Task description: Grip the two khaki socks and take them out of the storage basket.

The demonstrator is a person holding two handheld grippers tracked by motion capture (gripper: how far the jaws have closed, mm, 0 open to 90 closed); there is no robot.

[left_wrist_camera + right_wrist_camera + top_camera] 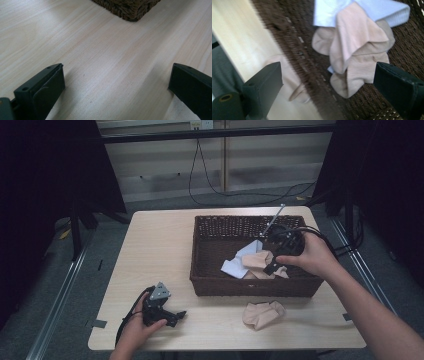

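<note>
Wicker basket (250,285) of socks (256,261) on pale wood table (155,250) (dim room), both tongs spread, empty.

Dark brown woven basket (250,285) holds beige socks (357,50) and a white cloth (332,10) on pale woodgrain table (150,250).

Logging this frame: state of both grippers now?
Left gripper: open, empty, above bare table.
Right gripper: open, empty, over the socks in the basket.
</note>
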